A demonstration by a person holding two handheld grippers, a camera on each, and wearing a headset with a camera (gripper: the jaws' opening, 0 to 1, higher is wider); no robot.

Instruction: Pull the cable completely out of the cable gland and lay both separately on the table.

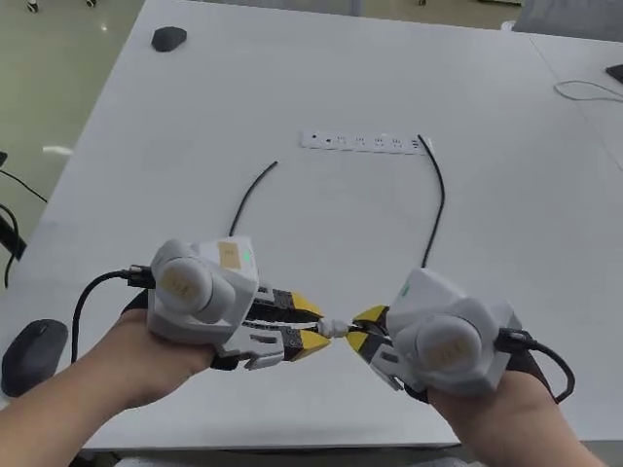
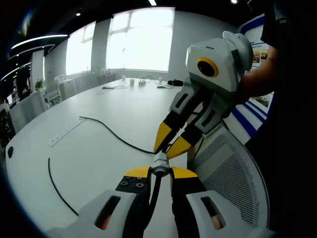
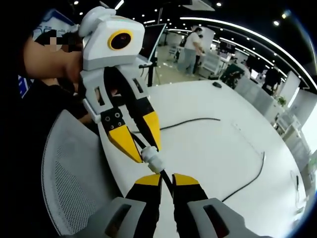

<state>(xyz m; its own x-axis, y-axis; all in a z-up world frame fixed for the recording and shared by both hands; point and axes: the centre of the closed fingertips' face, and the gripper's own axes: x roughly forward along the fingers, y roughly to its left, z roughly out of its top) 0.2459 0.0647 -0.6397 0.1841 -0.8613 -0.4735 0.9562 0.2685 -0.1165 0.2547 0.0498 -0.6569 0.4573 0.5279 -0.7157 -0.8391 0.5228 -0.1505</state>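
Note:
A small white cable gland (image 1: 337,328) hangs above the table's near edge between the two grippers' yellow tips. A black cable (image 1: 440,199) passes through it. My left gripper (image 1: 321,328) is shut on the gland (image 2: 159,161), and the cable (image 2: 155,191) runs back between its jaws. Facing it tip to tip, my right gripper (image 1: 360,328) is shut on the cable (image 3: 166,182) just behind the gland (image 3: 150,157). One loose cable end (image 1: 255,190) lies on the white table (image 1: 321,233) behind the left gripper; the other curves toward the power strip.
A white power strip (image 1: 362,143) lies mid-table beyond the cable. A dark mouse (image 1: 168,38) sits at the far left, another (image 1: 34,355) by the near left corner. A thin white lead (image 1: 584,92) lies far right. A mesh chair (image 3: 69,183) stands below the grippers.

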